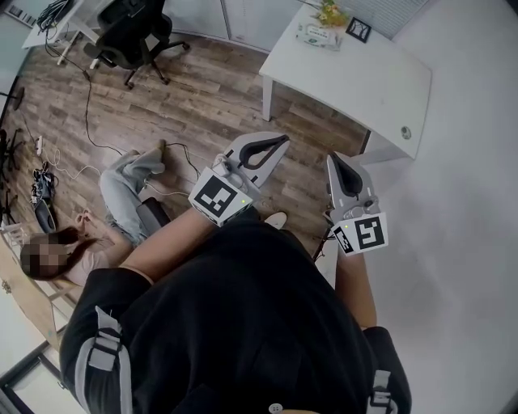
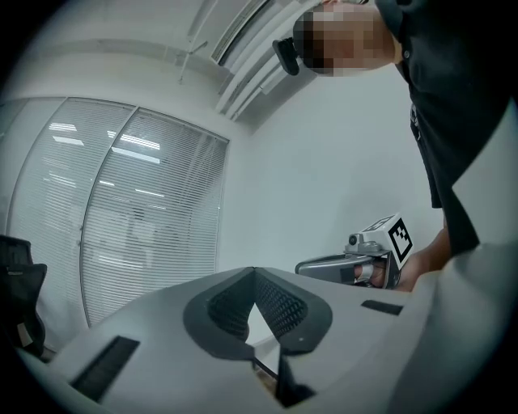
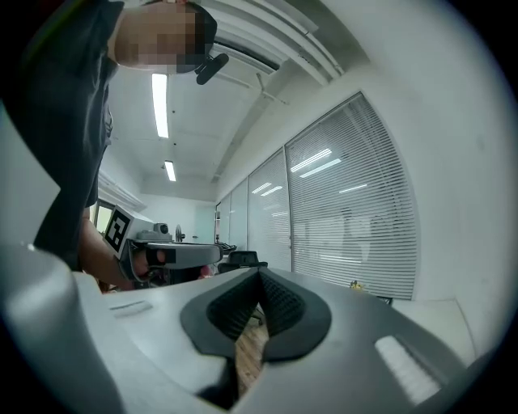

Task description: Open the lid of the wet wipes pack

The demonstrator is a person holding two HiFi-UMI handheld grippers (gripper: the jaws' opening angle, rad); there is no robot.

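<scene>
A: Head view puts the white worktop (image 1: pixel 364 81) ahead of you, across the wooden floor (image 1: pixel 202 97).
B: And your grippers?
A: Your left gripper (image 1: pixel 275 144) and right gripper (image 1: pixel 337 164) sit level, jaws together, holding nothing, well apart from the wet wipes pack (image 1: pixel 319 35) lying near a small plant (image 1: pixel 330 12) at that worktop's far edge.

bright, even indoor light. ceiling strip lights (image 3: pixel 159 105) glow white with slight glare, and the window blinds (image 2: pixel 121 210) on the far side look pale and washed out. shadows on the wooden floor (image 1: pixel 202 89) are soft. both gripper views bulge fisheye-like, darkening to black at the corners.
</scene>
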